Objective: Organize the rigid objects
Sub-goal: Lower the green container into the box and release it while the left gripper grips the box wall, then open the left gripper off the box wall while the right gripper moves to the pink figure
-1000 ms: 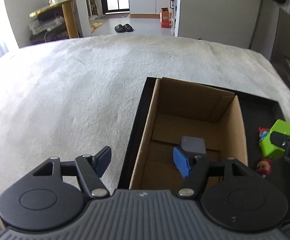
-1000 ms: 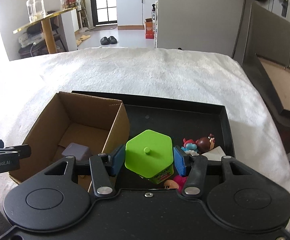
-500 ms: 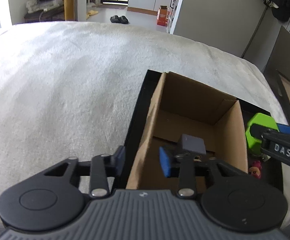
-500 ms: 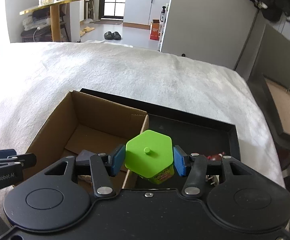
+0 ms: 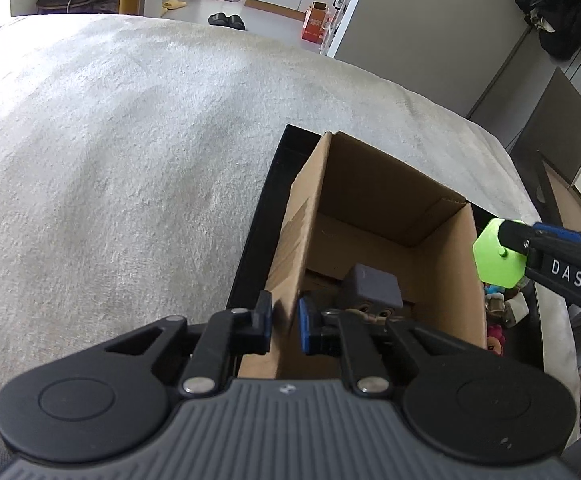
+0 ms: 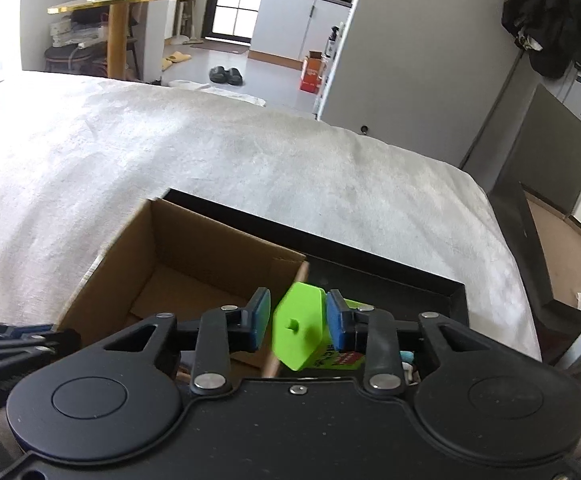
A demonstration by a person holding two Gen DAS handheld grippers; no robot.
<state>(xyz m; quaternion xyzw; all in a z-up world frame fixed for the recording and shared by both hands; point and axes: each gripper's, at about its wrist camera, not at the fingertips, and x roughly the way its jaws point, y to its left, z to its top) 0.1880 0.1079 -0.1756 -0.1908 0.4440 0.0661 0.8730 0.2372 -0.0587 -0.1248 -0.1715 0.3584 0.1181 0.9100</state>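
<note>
Two grippers: both clamped.
Left gripper [image 5: 284, 326]: grips box [image 5: 382, 200] wall.
Right gripper [image 6: 298, 320]: grips green container [image 6: 296, 334], tilted.

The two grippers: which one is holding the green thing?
The right gripper holds the green hexagonal container, above the box's right wall. The left gripper instead pinches the cardboard box's left wall.

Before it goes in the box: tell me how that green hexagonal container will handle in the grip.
The green container looks like rigid plastic, so it likely won't deform under the right gripper. It sits tilted between the pads, so it may be pivoting. Its smooth flat sides suggest some slip risk; it seems light.
</note>
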